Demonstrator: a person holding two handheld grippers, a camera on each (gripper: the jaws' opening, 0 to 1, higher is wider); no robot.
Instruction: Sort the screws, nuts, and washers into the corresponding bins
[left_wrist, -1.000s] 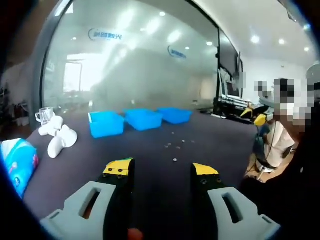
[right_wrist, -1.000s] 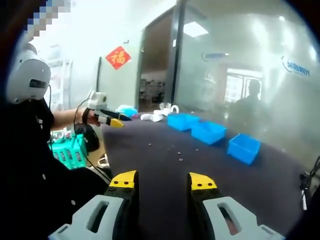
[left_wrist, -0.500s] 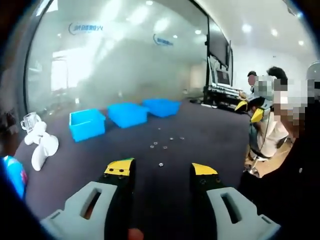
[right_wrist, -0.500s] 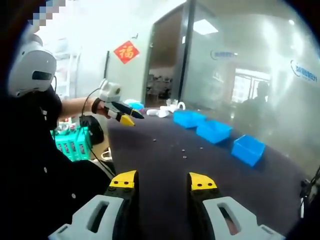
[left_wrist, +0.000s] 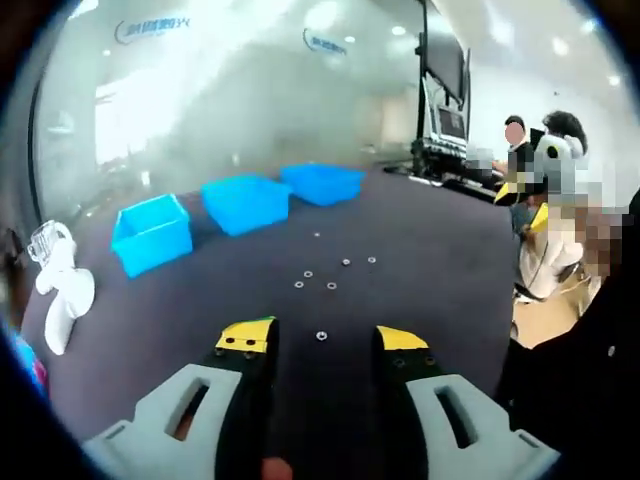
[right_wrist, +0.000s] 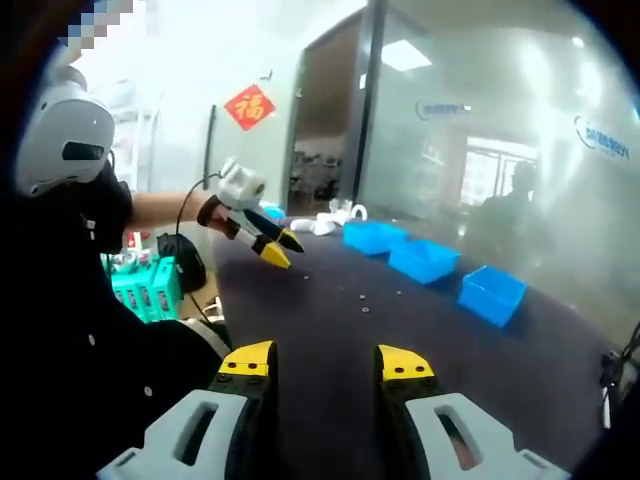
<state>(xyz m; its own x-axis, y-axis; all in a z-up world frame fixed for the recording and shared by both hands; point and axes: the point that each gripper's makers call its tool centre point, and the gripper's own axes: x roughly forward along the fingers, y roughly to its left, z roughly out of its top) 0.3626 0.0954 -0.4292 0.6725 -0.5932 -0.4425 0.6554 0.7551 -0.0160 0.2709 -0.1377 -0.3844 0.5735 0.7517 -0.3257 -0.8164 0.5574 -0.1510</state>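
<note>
Several small screws, nuts and washers lie scattered on the dark table; one piece sits just ahead of my left gripper, which is open and holds nothing. Behind them stand three blue bins in a row. In the right gripper view my right gripper is open and empty above the table's near end. The left gripper, held by a hand, hangs over the table's left side. The bins stand at centre right, tiny pieces before them.
White objects and a clear glass cup rest at the table's left end. People sit past the table's right edge. A green crate stands on the floor at left. A frosted glass wall runs behind the bins.
The left gripper has moved forward and lower toward the scattered pieces, which now look larger. In the right gripper view it has come further over the table. Both stay open.
</note>
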